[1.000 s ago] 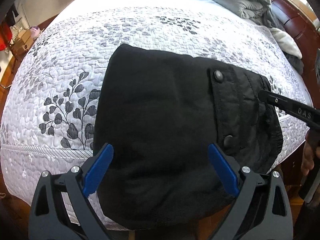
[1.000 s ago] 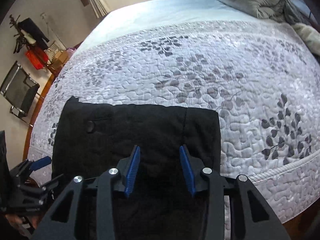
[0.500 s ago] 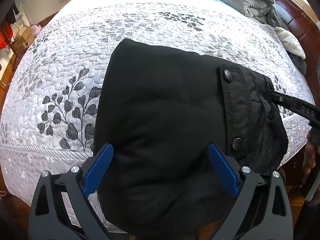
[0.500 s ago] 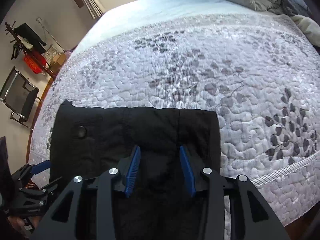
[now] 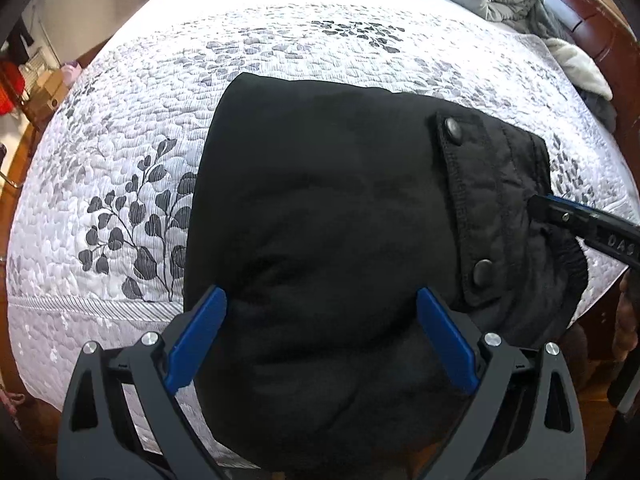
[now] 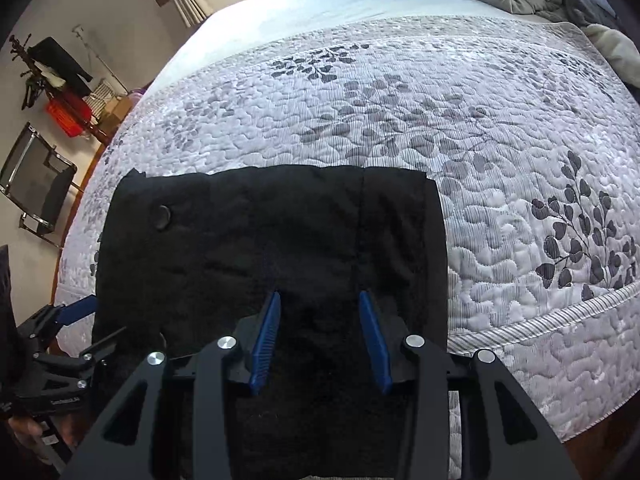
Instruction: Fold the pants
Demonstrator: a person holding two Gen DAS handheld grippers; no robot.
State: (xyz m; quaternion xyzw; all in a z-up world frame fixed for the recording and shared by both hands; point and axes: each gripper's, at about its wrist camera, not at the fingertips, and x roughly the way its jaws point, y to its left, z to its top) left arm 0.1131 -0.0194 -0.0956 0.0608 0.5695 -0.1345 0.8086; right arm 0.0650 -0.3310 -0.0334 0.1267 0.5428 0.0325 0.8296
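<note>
Left wrist view: left gripper (image 5: 322, 340) stands wide, empty, above the folded black pants (image 5: 320, 248) lying at the near edge of the bed (image 5: 120, 184); judged best lowered flat to smooth the bundle without dragging the snap flap (image 5: 464, 216). Right wrist view: right gripper (image 6: 320, 340) half-spread over the pants (image 6: 272, 240), nothing pinched. No containers in view.
</note>
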